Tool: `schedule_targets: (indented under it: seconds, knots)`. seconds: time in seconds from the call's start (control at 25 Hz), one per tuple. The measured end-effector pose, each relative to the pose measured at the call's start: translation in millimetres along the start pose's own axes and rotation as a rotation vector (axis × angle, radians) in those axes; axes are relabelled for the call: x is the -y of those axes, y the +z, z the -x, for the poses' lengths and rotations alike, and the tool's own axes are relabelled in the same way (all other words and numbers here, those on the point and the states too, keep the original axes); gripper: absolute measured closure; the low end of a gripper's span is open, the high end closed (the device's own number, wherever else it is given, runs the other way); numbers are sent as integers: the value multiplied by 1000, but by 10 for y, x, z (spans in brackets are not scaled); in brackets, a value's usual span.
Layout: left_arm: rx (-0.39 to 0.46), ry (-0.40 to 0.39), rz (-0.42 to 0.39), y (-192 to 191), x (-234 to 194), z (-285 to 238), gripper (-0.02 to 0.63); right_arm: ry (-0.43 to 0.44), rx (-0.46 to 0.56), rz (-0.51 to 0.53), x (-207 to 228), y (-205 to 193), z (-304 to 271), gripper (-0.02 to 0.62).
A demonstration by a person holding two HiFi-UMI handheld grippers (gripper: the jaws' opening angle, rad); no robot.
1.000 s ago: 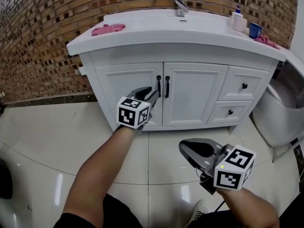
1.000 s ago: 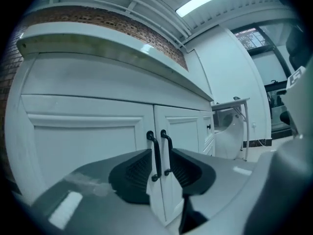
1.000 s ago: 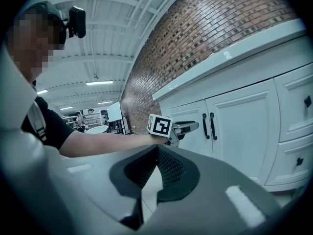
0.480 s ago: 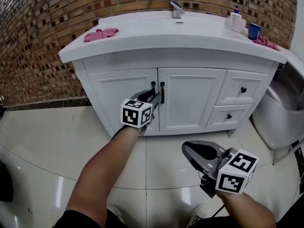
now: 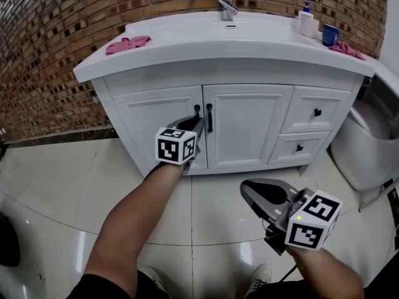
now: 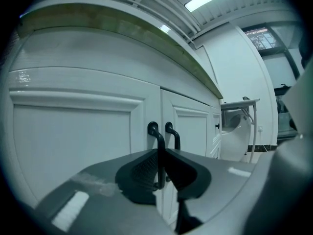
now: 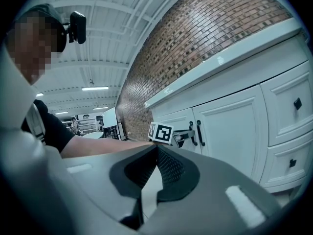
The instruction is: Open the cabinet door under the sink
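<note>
The white cabinet under the sink has two doors, each with a black vertical handle. My left gripper [image 5: 195, 123] [image 6: 161, 153] is at the left door [image 5: 159, 123]. Its jaws have just been closing and now press on the left door's handle [image 5: 197, 111] [image 6: 153, 129], whose bar runs down between the pads. The right door's handle [image 5: 209, 118] [image 6: 172, 131] stands free just beside it. Both doors look flush with the cabinet front. My right gripper [image 5: 245, 190] [image 7: 157, 148] hangs low over the floor tiles, away from the cabinet, shut on nothing.
Two drawers [image 5: 315, 112] sit right of the doors, and a white toilet [image 5: 368, 142] stands at the far right. On the countertop [image 5: 206, 39] lie a pink cloth [image 5: 128, 43], a soap bottle [image 5: 307, 23] and a blue cup [image 5: 330, 35]. A brick wall runs behind.
My left gripper moved in from just short of the handles onto the left door's handle and closed on it. The right gripper has hardly shifted.
</note>
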State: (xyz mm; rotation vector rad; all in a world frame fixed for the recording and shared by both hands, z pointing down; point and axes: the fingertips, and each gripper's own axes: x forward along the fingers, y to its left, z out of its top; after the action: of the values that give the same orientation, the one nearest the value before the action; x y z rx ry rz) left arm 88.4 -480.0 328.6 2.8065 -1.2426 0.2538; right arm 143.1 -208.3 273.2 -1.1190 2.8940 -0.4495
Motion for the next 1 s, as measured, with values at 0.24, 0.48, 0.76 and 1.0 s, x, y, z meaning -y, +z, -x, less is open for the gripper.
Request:
schedule_targets:
  seconds: [0.24, 0.48, 0.76, 1.0]
  knots:
    - [-12, -34, 9, -55, 122, 206, 558, 7, 1, 4, -47, 3, 0, 588]
    - [-15, -62, 18, -114, 268, 559, 560, 17, 2, 13, -170, 40, -42, 588]
    - [16, -86, 21, -194, 379, 1009, 561, 35, -18, 28, -337, 8, -143, 588]
    - [-2, -136, 9, -289, 448, 1422, 561, 50, -52, 62, -457, -73, -207, 588]
